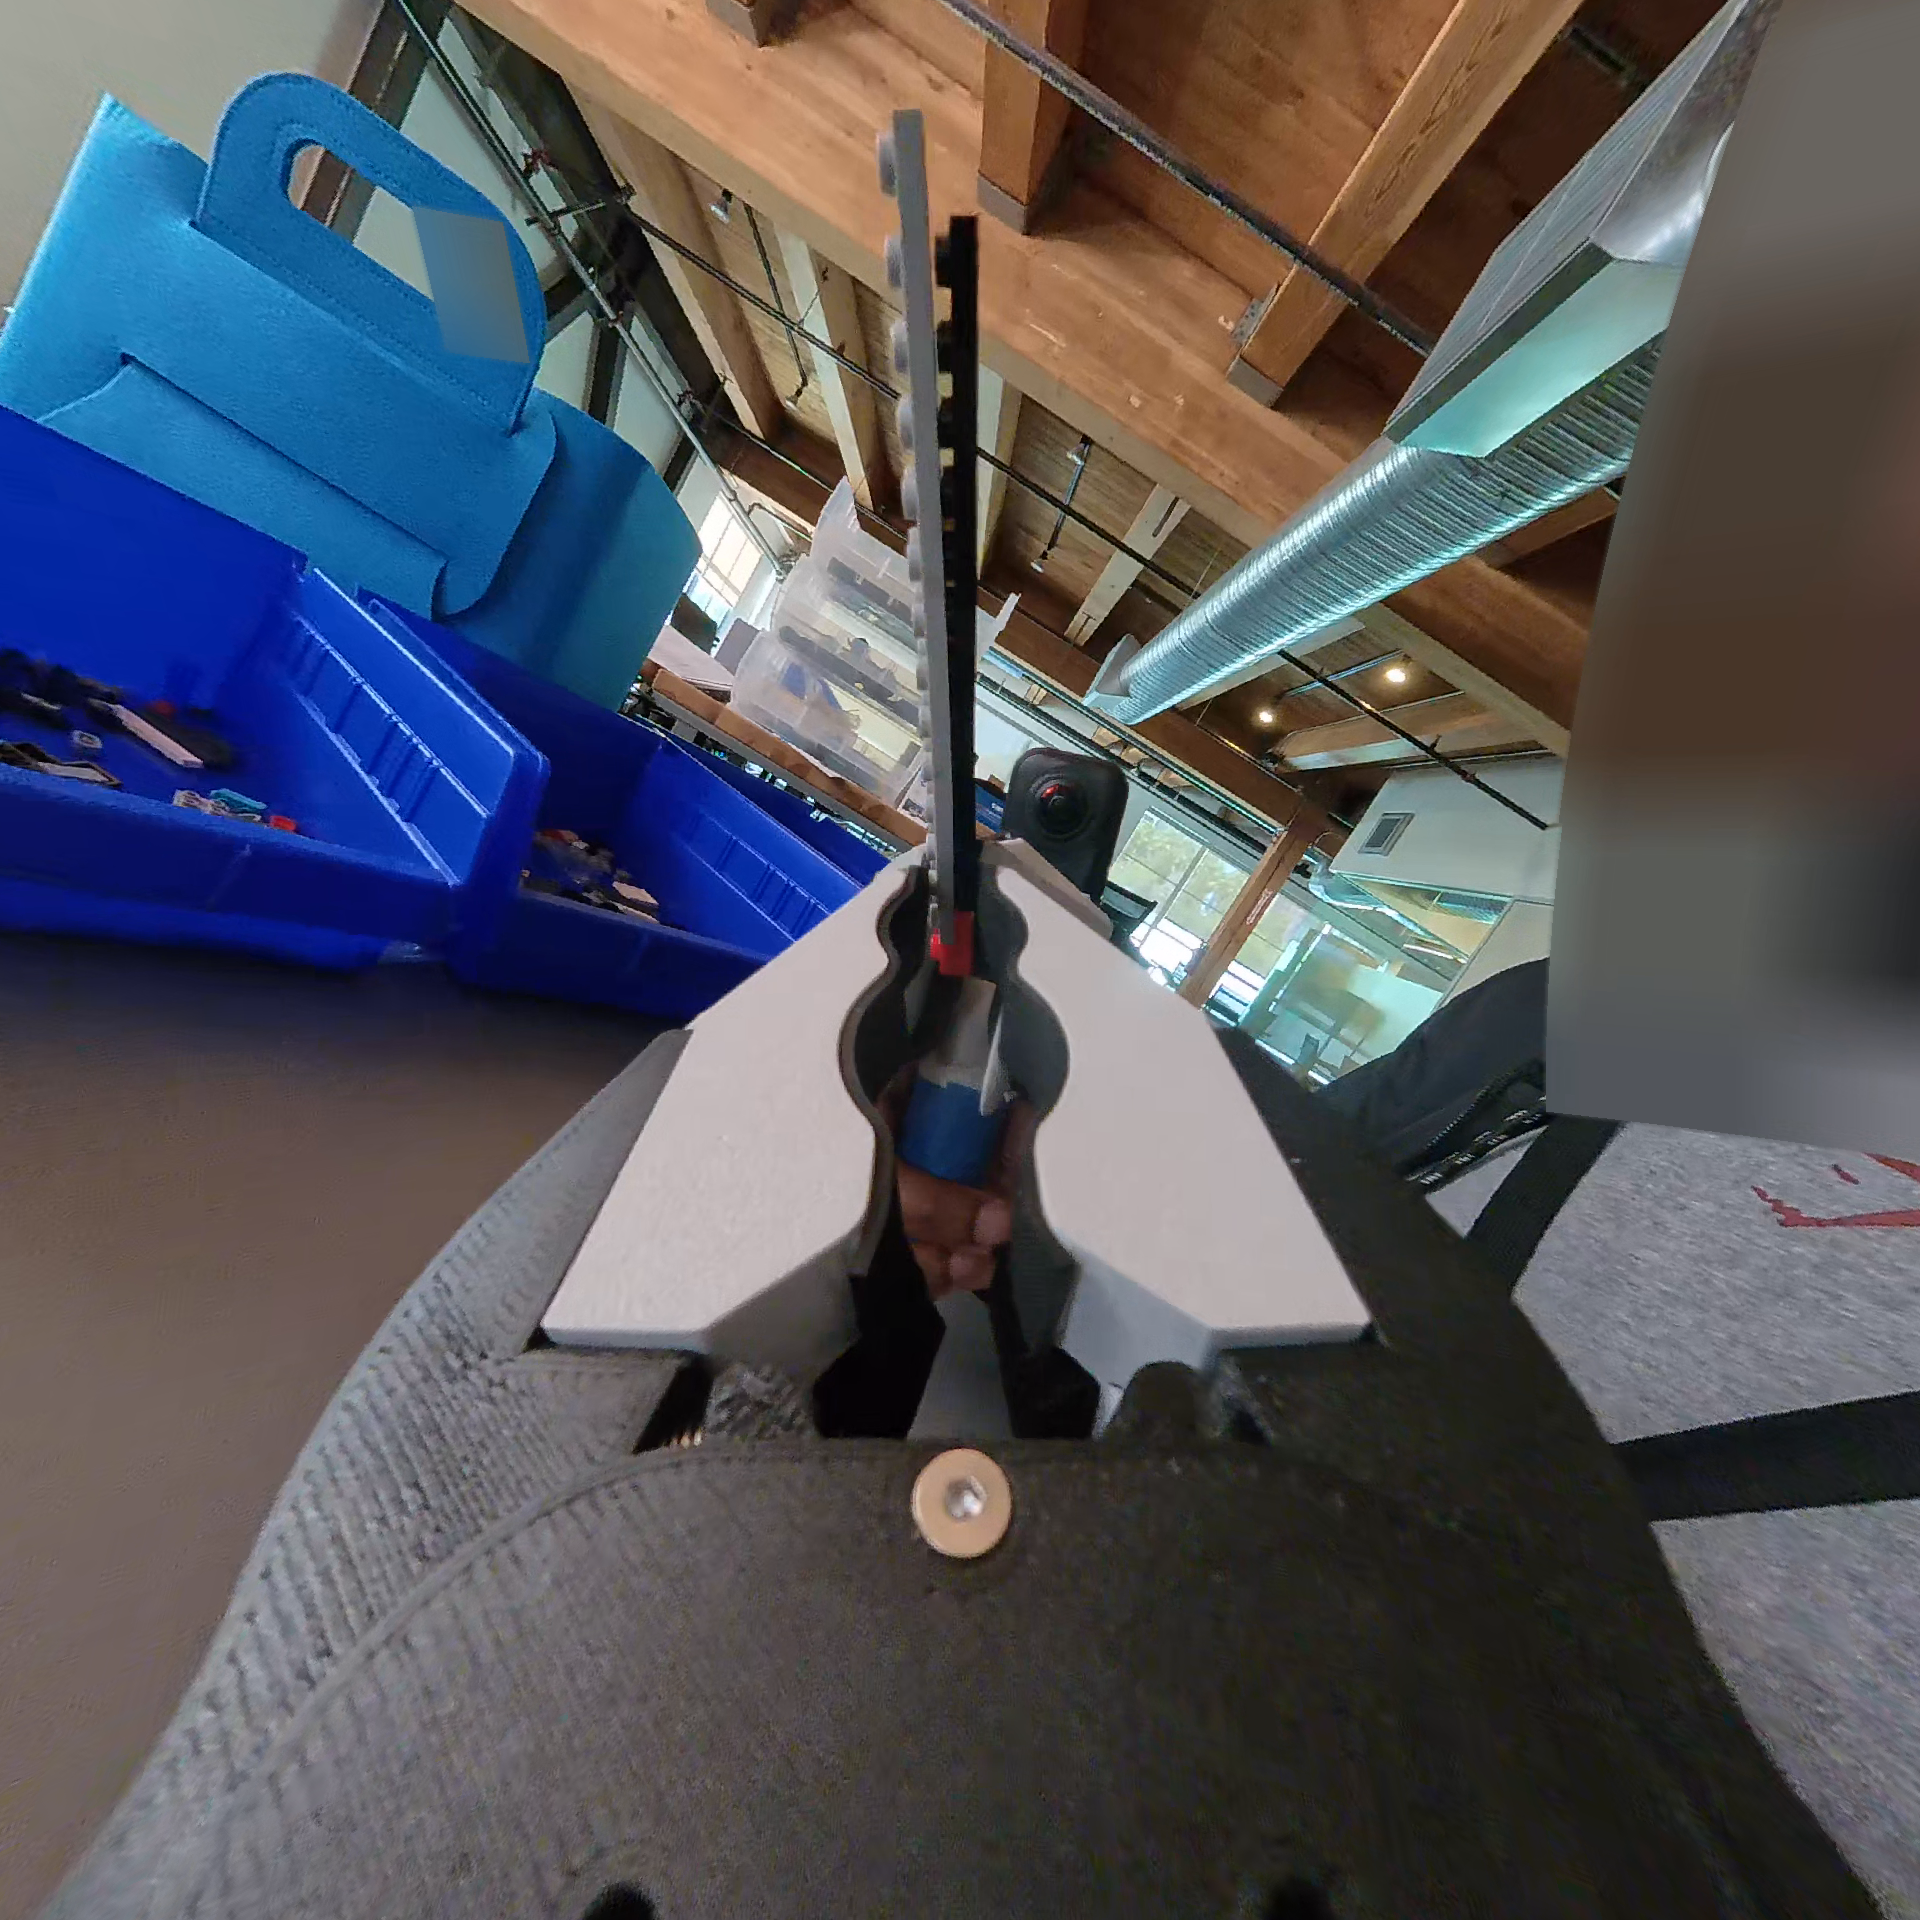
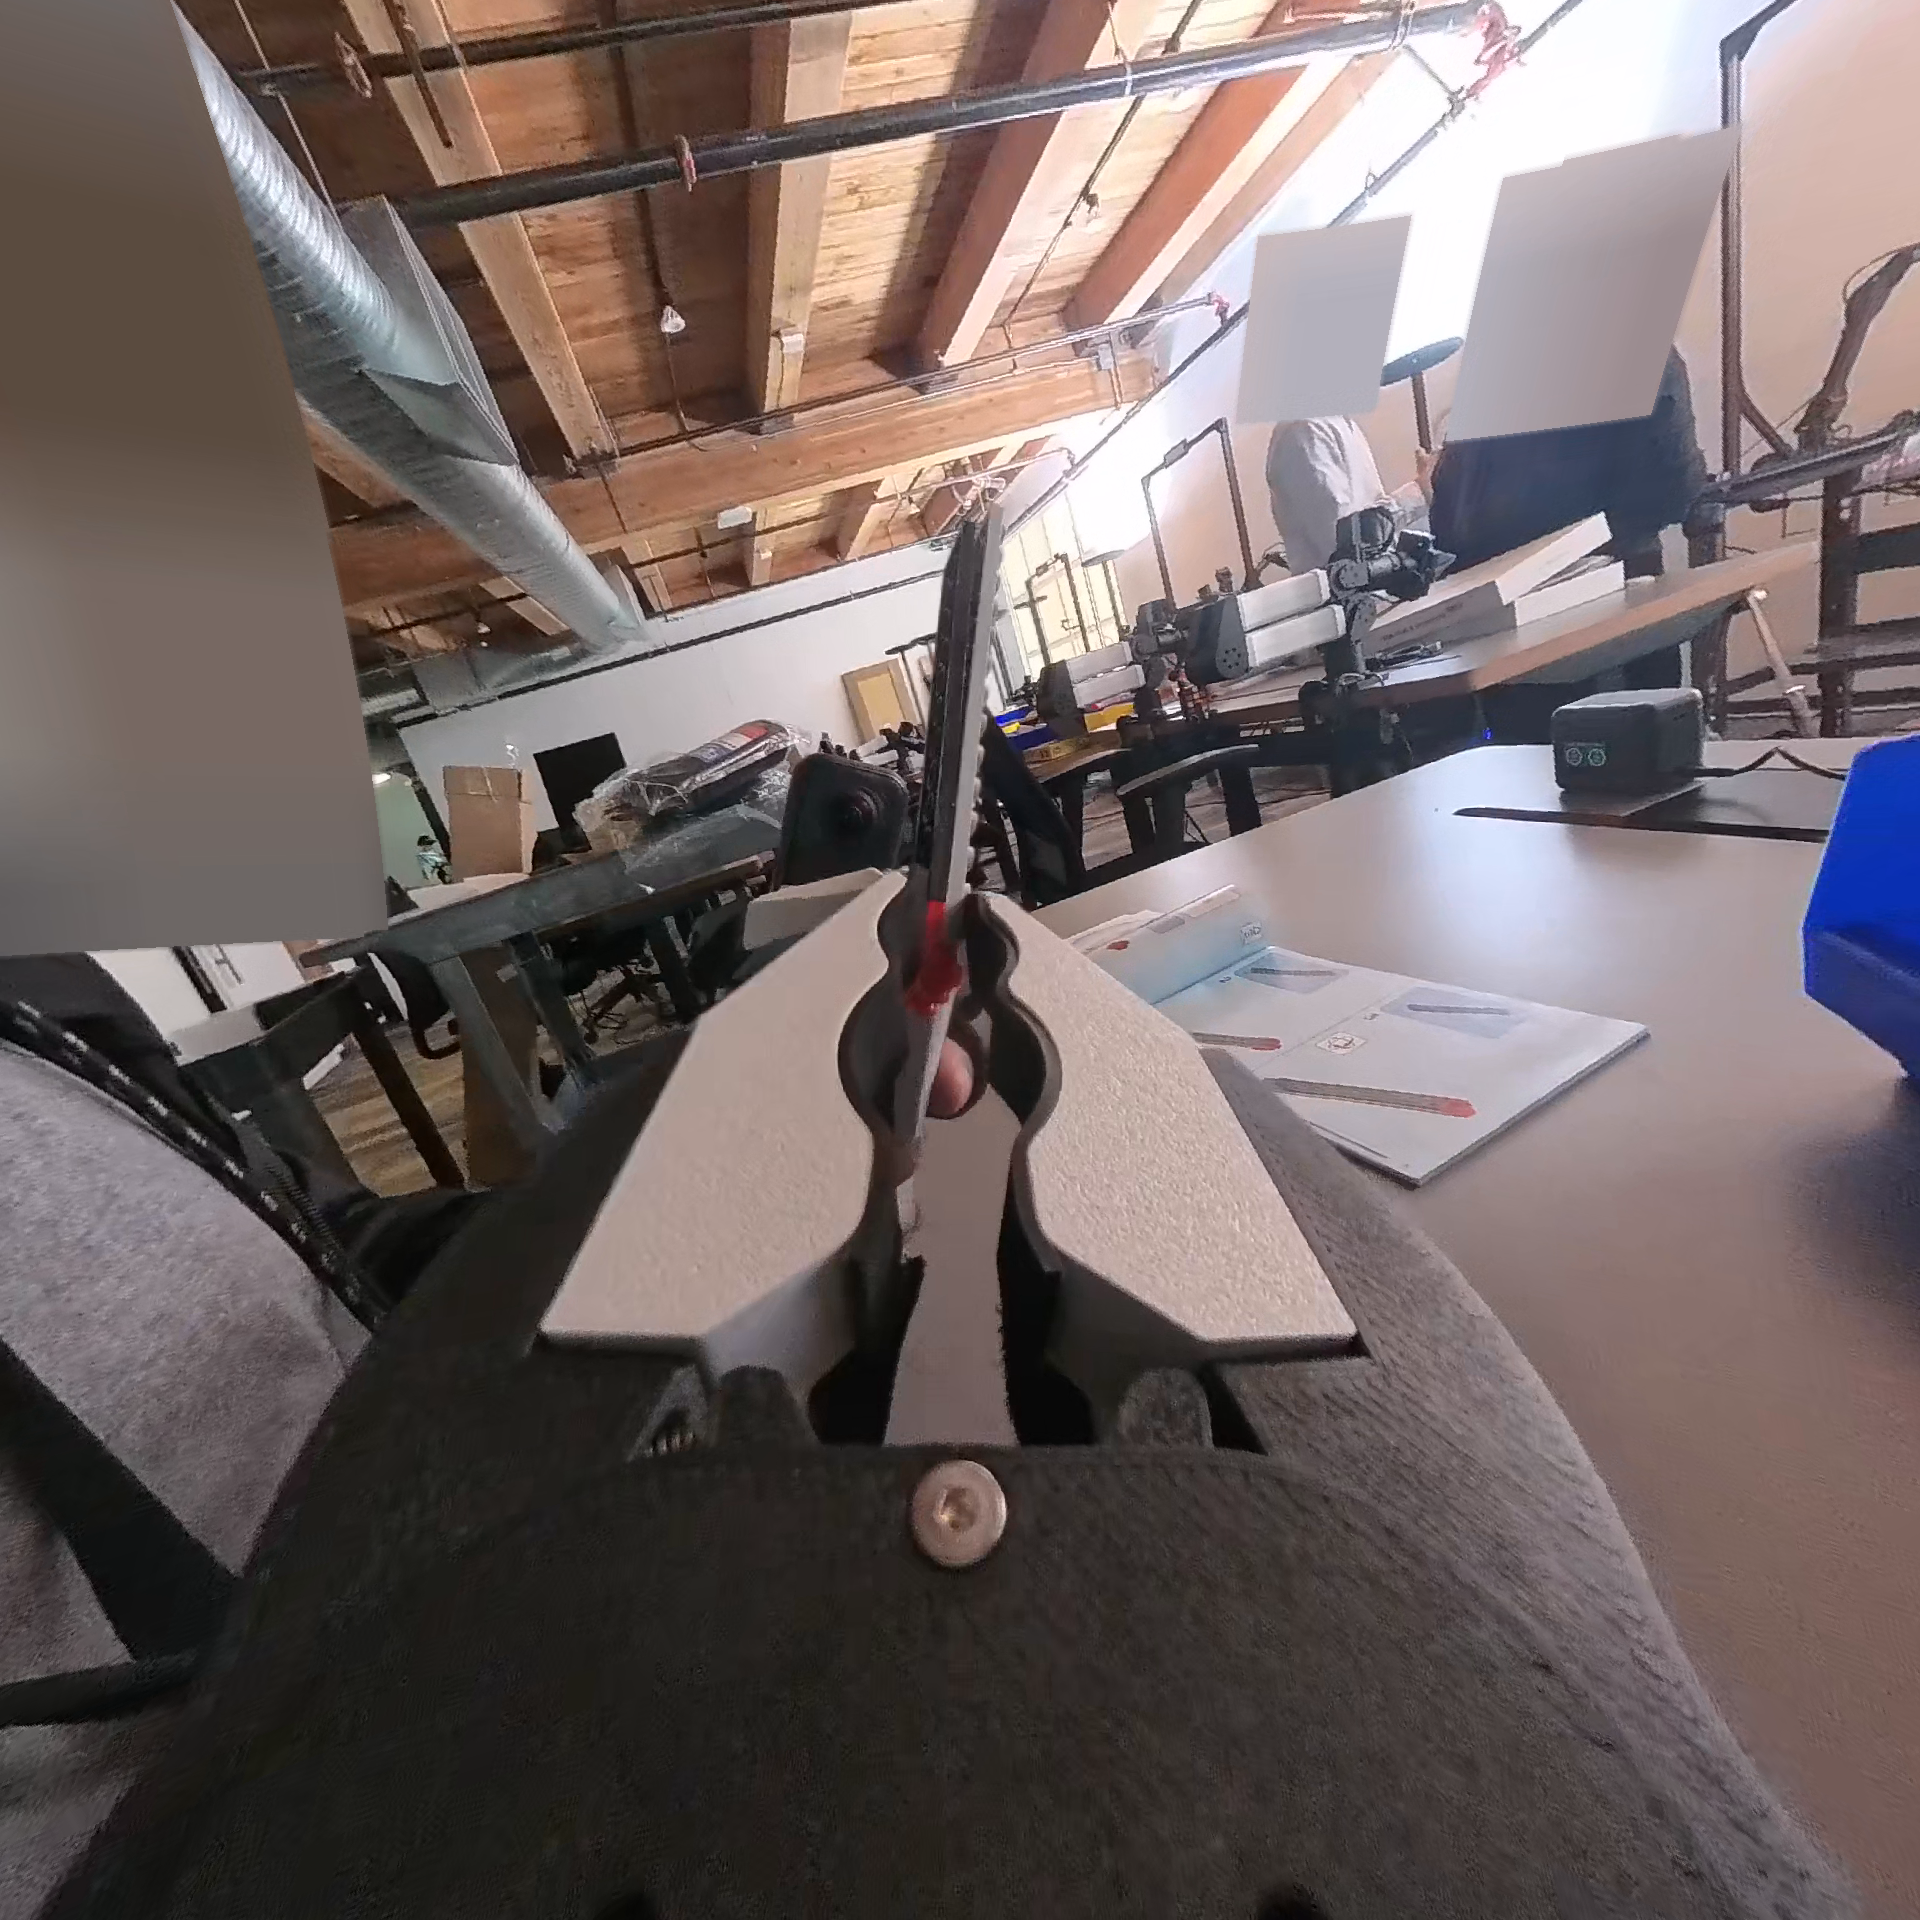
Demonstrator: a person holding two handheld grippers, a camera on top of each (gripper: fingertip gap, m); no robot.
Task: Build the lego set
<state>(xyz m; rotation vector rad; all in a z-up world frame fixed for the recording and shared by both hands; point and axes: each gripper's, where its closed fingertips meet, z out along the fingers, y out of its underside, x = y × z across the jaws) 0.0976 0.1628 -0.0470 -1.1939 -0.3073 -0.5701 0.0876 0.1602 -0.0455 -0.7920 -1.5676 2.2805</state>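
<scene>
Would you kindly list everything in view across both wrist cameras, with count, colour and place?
Lego strip assembly: one, grey studded plate against a black beam, red piece at its base, upright, pinched by both grippers.
Parts bins: two, blue, on the table to the left, holding small loose pieces.
Felt carrier: one, light blue, behind the bins.
Instruction booklet: one, pale blue and white, open on the table.
Table: one, grey-brown.
Small box device: one, dark, far table edge.
People: two, at a distant bench.
Left gripper: grey fingers, closed on the strip.
Right gripper: grey fingers, closed on the strip.
</scene>
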